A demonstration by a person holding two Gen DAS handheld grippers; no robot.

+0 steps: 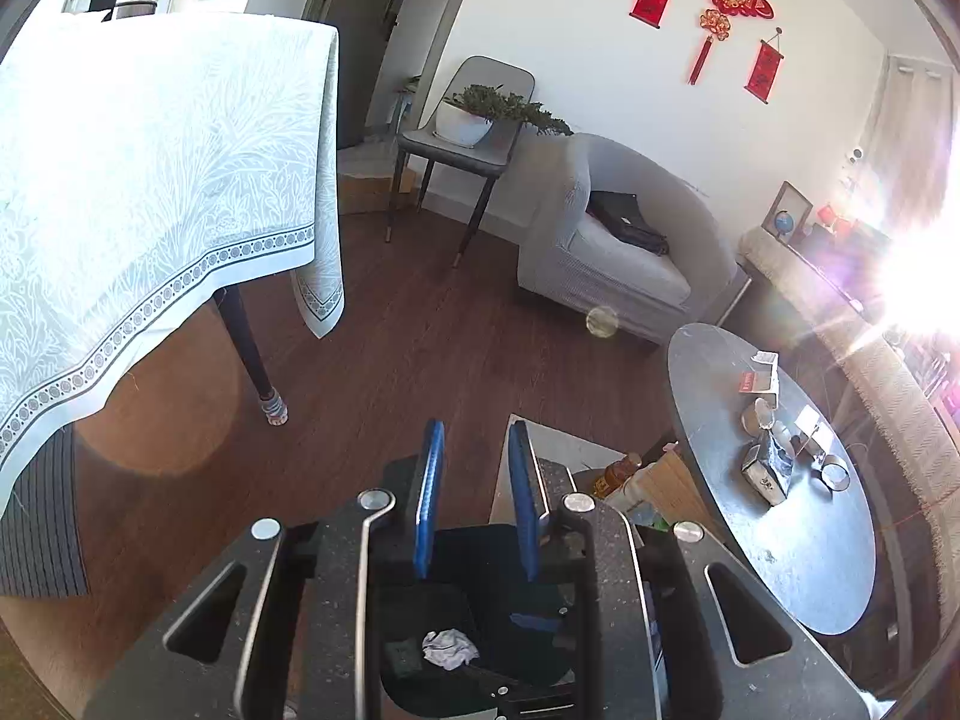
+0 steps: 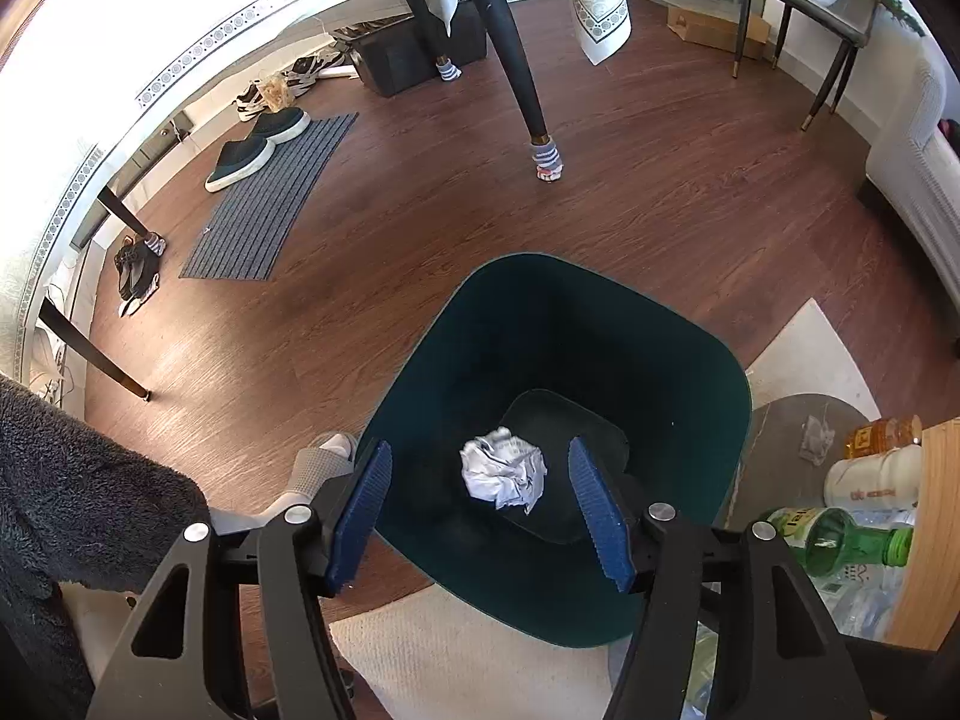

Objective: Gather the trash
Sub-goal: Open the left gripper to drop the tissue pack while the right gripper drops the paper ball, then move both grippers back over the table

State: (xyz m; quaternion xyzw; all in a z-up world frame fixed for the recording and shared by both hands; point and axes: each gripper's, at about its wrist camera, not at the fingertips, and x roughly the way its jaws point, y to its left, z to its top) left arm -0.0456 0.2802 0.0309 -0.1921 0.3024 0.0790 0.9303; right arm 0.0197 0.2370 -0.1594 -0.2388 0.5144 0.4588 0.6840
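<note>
One crumpled paper wad [image 2: 503, 469] on the floor of the dark green bin [image 2: 690, 360], nothing else inside; right gripper [image 2: 483, 510] released above it, left gripper [image 1: 477, 498] narrowed, holding nothing

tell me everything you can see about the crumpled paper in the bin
The crumpled paper is a white, tightly wadded ball with grey creases and shadows, about fist-like in shape. It lies alone on the dark bottom of the dark green bin, near its middle. The right gripper hangs open above it, not touching. The left wrist view shows it too, small, below the left gripper.
</note>
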